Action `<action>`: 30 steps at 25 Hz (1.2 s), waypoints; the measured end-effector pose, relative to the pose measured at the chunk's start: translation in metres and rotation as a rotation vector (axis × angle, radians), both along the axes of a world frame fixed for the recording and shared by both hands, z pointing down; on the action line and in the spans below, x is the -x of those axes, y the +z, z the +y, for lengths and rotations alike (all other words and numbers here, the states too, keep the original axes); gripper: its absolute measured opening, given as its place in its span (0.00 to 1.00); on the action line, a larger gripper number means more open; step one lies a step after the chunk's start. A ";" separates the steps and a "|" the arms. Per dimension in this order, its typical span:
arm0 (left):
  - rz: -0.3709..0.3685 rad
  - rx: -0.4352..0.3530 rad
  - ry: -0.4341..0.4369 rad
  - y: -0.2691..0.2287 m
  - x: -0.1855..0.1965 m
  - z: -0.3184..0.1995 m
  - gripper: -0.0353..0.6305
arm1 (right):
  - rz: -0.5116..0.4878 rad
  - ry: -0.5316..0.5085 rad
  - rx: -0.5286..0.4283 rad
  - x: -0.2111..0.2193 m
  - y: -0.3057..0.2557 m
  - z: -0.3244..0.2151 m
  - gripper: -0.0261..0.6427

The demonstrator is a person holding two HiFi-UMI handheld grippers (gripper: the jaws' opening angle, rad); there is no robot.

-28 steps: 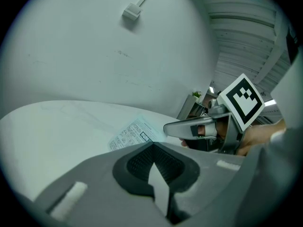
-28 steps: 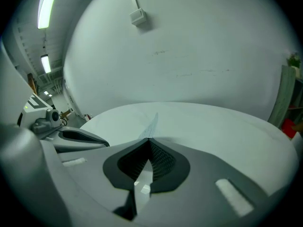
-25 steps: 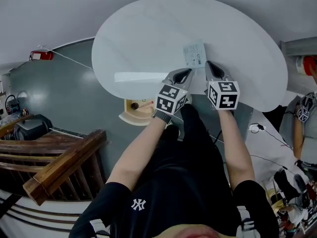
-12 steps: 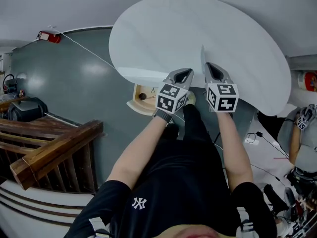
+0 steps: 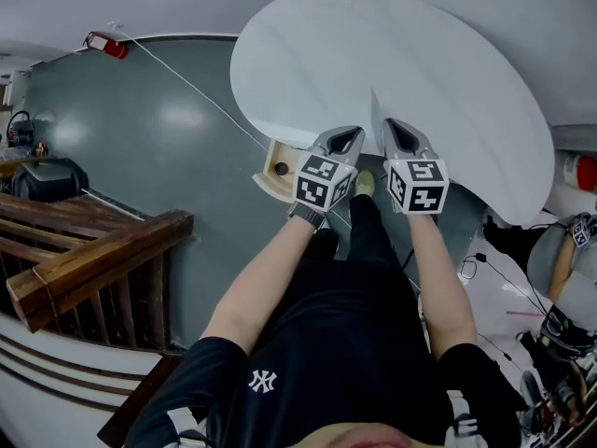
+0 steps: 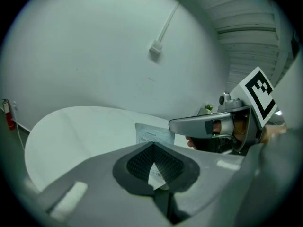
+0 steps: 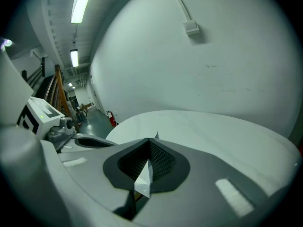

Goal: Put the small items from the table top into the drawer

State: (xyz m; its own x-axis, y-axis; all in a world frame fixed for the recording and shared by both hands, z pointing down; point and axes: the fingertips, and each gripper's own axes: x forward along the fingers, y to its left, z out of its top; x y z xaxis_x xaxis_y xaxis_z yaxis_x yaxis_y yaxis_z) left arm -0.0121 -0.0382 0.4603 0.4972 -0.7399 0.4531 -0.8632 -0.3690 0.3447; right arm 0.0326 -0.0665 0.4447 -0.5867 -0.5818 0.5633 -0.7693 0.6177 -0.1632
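A white printed paper sheet (image 5: 374, 110) stands on edge above the round white table (image 5: 448, 73), and my right gripper (image 5: 392, 124) is shut on its near end. Through the right jaws' notch the sheet (image 7: 143, 178) shows as a white wedge. In the left gripper view the sheet (image 6: 151, 134) faces me, with the right gripper (image 6: 203, 124) beside it. My left gripper (image 5: 348, 133) hangs shut at the table's front edge, holding nothing visible. The wooden drawer (image 5: 272, 183) is pulled open under the table's left side, with a small dark round item (image 5: 281, 168) in it.
A wooden stair railing (image 5: 93, 259) runs along the left. A red fire extinguisher (image 5: 110, 45) lies far left, with a white cable (image 5: 187, 82) across the grey floor. Another person (image 5: 560, 269) and cables are at the right edge.
The sheet lay flat on the table a second ago; now it is lifted on edge in the right gripper. The view has swung, so the open drawer sits closer beside the left gripper.
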 end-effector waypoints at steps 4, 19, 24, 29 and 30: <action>0.000 0.002 -0.039 -0.001 0.021 0.016 0.05 | -0.003 -0.042 0.000 0.023 -0.003 0.017 0.08; -0.003 0.009 -0.176 0.004 0.093 0.060 0.05 | -0.032 -0.191 -0.007 0.102 -0.008 0.073 0.08; -0.001 0.011 -0.216 0.008 0.112 0.074 0.05 | -0.040 -0.231 -0.005 0.122 -0.007 0.091 0.08; -0.006 0.016 -0.255 0.010 0.130 0.090 0.05 | -0.043 -0.273 -0.002 0.139 -0.005 0.110 0.08; -0.007 0.018 -0.263 0.012 0.134 0.092 0.05 | -0.041 -0.280 0.001 0.142 -0.003 0.113 0.08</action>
State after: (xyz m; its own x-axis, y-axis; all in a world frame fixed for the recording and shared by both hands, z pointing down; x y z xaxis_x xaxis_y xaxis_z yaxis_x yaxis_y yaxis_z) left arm -0.1461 0.0539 0.4720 0.2855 -0.8352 0.4701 -0.9309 -0.1251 0.3431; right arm -0.1090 0.0462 0.4418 -0.7467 -0.3936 0.5362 -0.5617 0.8049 -0.1912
